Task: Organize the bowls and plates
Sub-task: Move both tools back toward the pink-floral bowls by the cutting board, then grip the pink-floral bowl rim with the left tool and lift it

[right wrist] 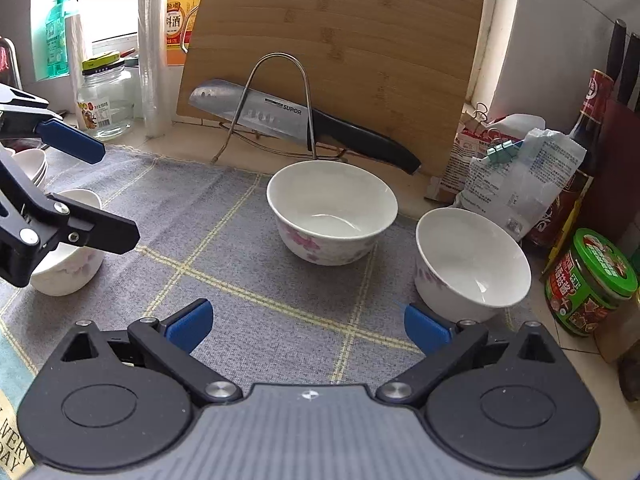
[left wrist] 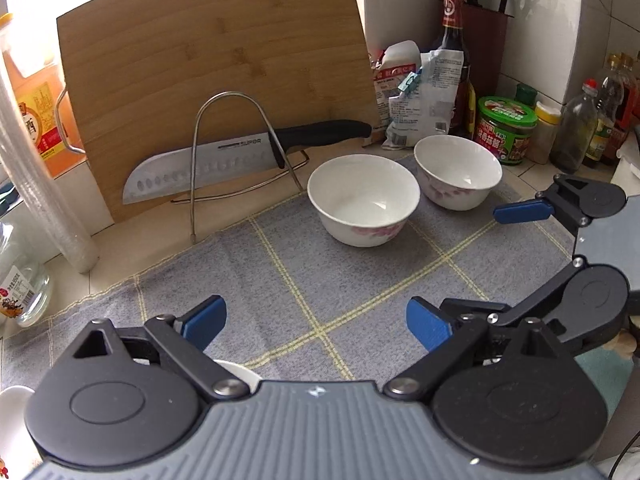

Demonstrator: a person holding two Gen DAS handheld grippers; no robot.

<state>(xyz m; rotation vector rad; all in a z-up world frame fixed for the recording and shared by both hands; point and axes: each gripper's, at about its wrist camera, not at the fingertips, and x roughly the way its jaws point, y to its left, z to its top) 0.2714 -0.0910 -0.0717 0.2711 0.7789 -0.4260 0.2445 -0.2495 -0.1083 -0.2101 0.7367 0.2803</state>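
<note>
Two white bowls with pink flowers stand on a grey checked mat (left wrist: pixel 280 280): one in the middle (left wrist: pixel 363 199) (right wrist: pixel 332 211), one further right (left wrist: pixel 458 171) (right wrist: pixel 472 264). A third flowered bowl (right wrist: pixel 66 270) sits at the left, partly behind the left gripper's fingers (right wrist: pixel 100 232). More white dishes (right wrist: pixel 32 164) are stacked at the far left. My left gripper (left wrist: pixel 316 322) is open and empty above the mat. My right gripper (right wrist: pixel 306 326) is open and empty, near the right bowl; it also shows in the left wrist view (left wrist: pixel 480 264).
A bamboo cutting board (left wrist: pixel 216 72) leans at the back with a knife (left wrist: pixel 224 160) in a wire rack (left wrist: pixel 236 152). Bags (left wrist: pixel 416 96), sauce bottles (left wrist: pixel 454 40), a green-lidded jar (left wrist: pixel 506 130) and a knife block (left wrist: pixel 484 40) crowd the right. A glass jar (right wrist: pixel 106 96) and a cup stack (right wrist: pixel 154 48) stand left.
</note>
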